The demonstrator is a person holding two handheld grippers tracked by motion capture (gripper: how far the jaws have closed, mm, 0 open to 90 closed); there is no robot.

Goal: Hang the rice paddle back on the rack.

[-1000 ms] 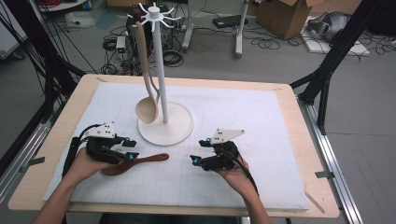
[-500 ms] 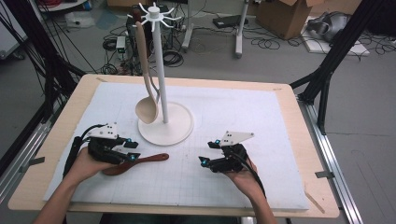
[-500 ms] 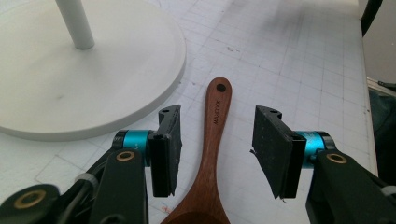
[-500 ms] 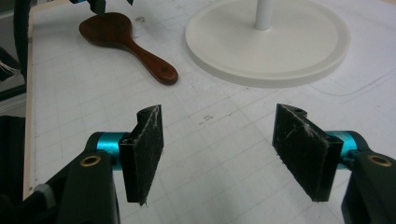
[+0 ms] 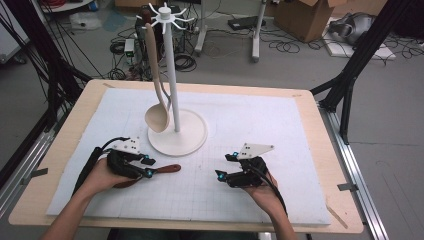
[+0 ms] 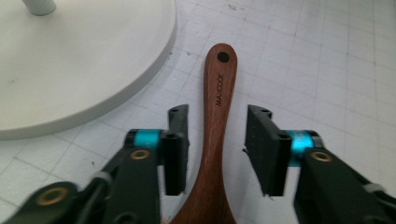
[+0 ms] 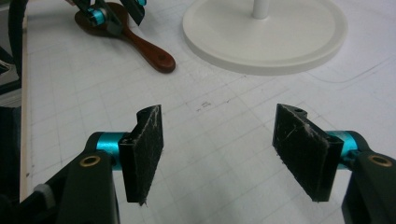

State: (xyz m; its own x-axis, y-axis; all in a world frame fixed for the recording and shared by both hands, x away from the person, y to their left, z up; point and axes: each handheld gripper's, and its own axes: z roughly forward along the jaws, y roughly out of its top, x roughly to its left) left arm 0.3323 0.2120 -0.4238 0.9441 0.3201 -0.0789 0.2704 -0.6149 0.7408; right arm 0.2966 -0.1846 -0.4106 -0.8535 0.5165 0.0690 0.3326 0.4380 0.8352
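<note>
A dark brown wooden spoon (image 5: 167,170) lies flat on the white mat, its handle pointing right toward the stand's base. My left gripper (image 5: 148,167) is low over it. In the left gripper view the spoon handle (image 6: 219,93) runs between the two pads with a gap on each side; the jaws have just been closing around it and do not press it. My right gripper (image 5: 223,166) rests on the mat to the right, and in its own view the right gripper (image 7: 229,144) is open with nothing between the pads. The spoon (image 7: 144,49) and the left gripper (image 7: 112,14) show at that view's top left.
A white hook stand (image 5: 172,75) rises from a round base (image 5: 192,137) at the mat's middle, just beyond the spoon. A pale ladle (image 5: 157,117) hangs from it. The base (image 6: 70,60) lies close to the left jaw. Cables and boxes crowd the floor behind.
The left hand has slid a little to the right and lower along the spoon, and its jaws have narrowed around the handle. The right hand has barely moved.
</note>
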